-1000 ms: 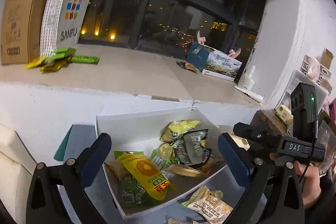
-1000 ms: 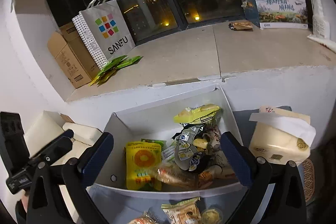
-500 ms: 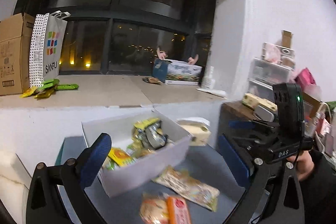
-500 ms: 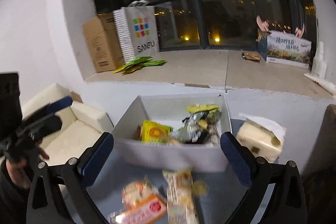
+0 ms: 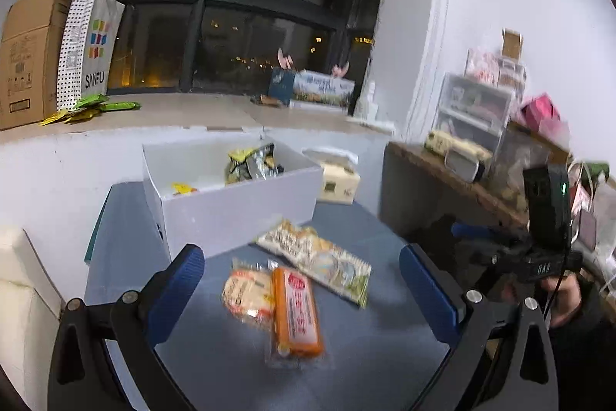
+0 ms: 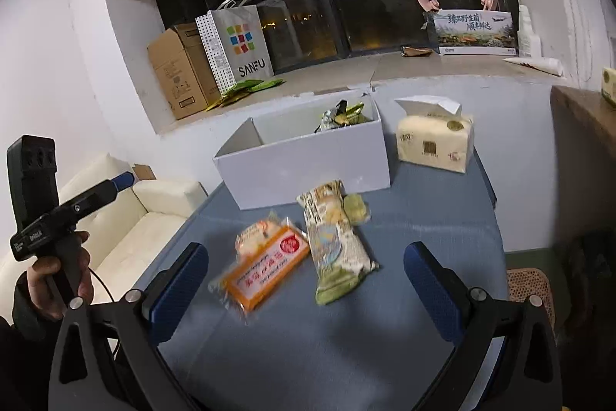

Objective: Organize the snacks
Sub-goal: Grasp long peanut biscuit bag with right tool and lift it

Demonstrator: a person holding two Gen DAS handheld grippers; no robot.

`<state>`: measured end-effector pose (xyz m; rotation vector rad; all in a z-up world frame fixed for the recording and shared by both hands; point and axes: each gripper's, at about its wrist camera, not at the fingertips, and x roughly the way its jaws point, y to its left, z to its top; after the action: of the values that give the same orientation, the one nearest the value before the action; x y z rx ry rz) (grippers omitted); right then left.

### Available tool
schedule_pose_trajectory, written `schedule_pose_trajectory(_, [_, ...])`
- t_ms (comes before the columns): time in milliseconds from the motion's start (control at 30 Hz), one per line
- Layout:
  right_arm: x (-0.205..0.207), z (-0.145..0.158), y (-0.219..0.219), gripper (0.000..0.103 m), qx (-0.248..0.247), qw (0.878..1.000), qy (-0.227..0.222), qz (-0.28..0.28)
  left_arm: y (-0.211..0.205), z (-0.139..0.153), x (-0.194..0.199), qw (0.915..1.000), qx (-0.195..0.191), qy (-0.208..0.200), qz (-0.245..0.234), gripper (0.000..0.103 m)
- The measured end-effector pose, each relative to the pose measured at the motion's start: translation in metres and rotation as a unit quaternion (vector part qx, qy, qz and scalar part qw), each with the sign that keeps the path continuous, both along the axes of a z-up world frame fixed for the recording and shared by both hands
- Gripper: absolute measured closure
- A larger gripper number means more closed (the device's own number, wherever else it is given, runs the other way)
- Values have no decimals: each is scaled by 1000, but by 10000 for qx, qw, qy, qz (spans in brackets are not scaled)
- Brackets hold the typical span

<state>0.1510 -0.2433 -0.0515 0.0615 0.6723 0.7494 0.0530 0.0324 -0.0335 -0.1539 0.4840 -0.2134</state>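
A white box (image 5: pixel 238 214) (image 6: pixel 308 164) holding several snack packets stands at the back of a blue table (image 5: pixel 346 353) (image 6: pixel 385 334). In front of it lie an orange packet (image 5: pixel 295 311) (image 6: pixel 265 270) partly on a pale round-snack packet (image 5: pixel 246 293) (image 6: pixel 254 232), and a long green-and-cream packet (image 5: pixel 315 255) (image 6: pixel 337 241). My left gripper (image 5: pixel 304 291) is open and empty, hovering above these packets. My right gripper (image 6: pixel 304 289) is open and empty, just short of them.
A tissue pack (image 6: pixel 435 141) (image 5: pixel 337 180) stands right of the box. The window ledge behind holds a SANFU bag (image 6: pixel 235 45), a cardboard box (image 6: pixel 179 72), green packets (image 6: pixel 246 89) and a printed carton (image 6: pixel 475 33). A cream sofa (image 6: pixel 146 218) is left; a cluttered shelf (image 5: pixel 481 141) is right.
Both grippers have pulled back and away from above the white box. The loose packets in front of the box have come into view. Both stay open.
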Motion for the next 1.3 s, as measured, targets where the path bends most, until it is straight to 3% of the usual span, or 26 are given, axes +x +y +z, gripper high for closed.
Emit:
schedule_pose_trajectory(100, [1, -2, 7, 0, -171, 9998, -67, 30, -8, -5, -4, 9996, 267, 21, -20, 0])
schedule_pose_trajectory(233, [7, -4, 16, 0, -263, 9996, -100, 74, -11, -13, -4, 9994, 297, 143, -136, 0])
schedule_pose_trajectory(433, [34, -22, 49, 0, -945, 9954, -116, 91, -9, -26, -1, 9990, 264, 343, -124, 0])
schedule_pose_trajectory(633, [70, -64, 105, 0, -2211, 9741, -299, 353, -6, -38, -3, 9980, 304, 543, -98, 0])
schedule_pose_trajectory(833, [98, -98, 125, 0, -2426, 9690, 150, 431, -9, -55, 3, 9957, 321, 856, -129, 0])
schedule_pose_trajectory(867, [101, -106, 126, 5, -2483, 9675, 223, 430, -10, -57, 4, 9953, 344, 888, -151, 0])
schedule_pose_trajectory(933, [106, -117, 126, 43, -2543, 9651, 441, 440, -14, -61, 6, 9943, 394, 967, -213, 0])
schedule_pose_trajectory(967, [106, -122, 123, 53, -2469, 9656, 617, 536, -17, -63, 7, 9938, 437, 994, -241, 0])
schedule_pose_trajectory(1000, [103, -121, 121, 62, -2465, 9663, 515, 541, -18, -65, 8, 9934, 461, 1013, -270, 0])
schedule_pose_trajectory(1067, [95, -115, 115, 68, -2484, 9656, 419, 644, -24, -73, 15, 9912, 494, 1159, -413, 0])
schedule_pose_trajectory(1133, [89, -107, 102, 69, -2077, 9739, 588, 694, -30, -80, 21, 9891, 554, 1281, -465, 0])
schedule_pose_trajectory(1300, [66, -83, 63, 69, -1330, 9887, 524, 458, -51, -98, 48, 9813, 902, 1635, -477, 0])
